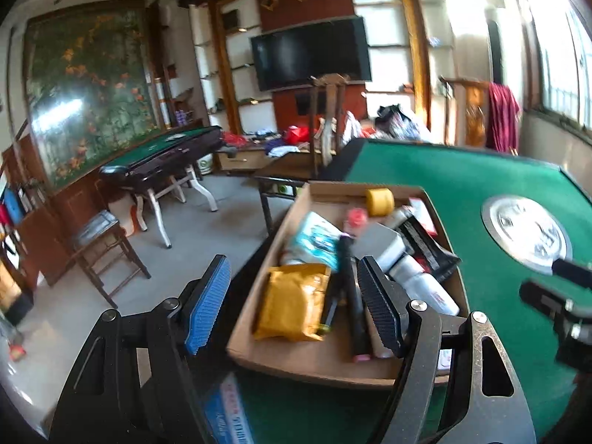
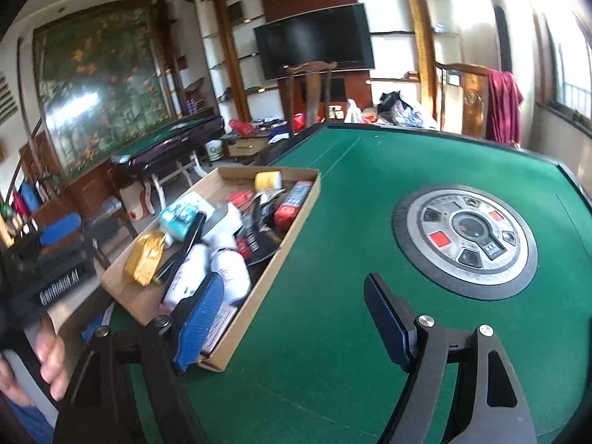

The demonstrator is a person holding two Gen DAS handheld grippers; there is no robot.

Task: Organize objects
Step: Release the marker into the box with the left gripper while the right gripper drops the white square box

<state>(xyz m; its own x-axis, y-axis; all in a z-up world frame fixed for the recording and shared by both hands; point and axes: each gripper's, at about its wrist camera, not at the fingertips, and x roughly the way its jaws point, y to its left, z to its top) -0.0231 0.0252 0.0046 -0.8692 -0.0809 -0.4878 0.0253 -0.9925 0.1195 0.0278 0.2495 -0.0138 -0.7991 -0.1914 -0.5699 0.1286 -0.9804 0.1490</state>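
- my left gripper (image 1: 292, 303) sits low in the left wrist view, jaws well apart with nothing gripped; its blue pad hangs over the floor past the table edge and its dark pad is over the near end of the cardboard tray (image 1: 314, 364).
- my right gripper (image 2: 292, 325) is just as wide and empty, its blue pad in front of the tray's near right corner and its dark pad over bare green table (image 2: 333, 192).
- the tray lies at the table's left edge, its long axis running from the lower middle of the frame up and to the right in the right wrist view.
- inside it, a black stick-like item (image 1: 351, 288) lies lengthwise along the tray, pink tip toward the near end.
- a yellow pouch (image 1: 292, 301) lies flat in the near left part, just beside that stick.
- white bottles (image 2: 225, 266) lie on their sides against the right wall, pointing roughly along the tray.
- a red box (image 2: 292, 205) rests along the far right wall, long axis with the tray.
- a yellow tape roll (image 1: 380, 201) sits at the far end; a teal and white packet (image 1: 318, 238) lies mid-left.
- the round control panel (image 2: 466, 240) sits in the table's centre, right of the tray and well apart from it.
- my hand (image 2: 51, 366) shows at the lower left edge of the right wrist view, blurred.
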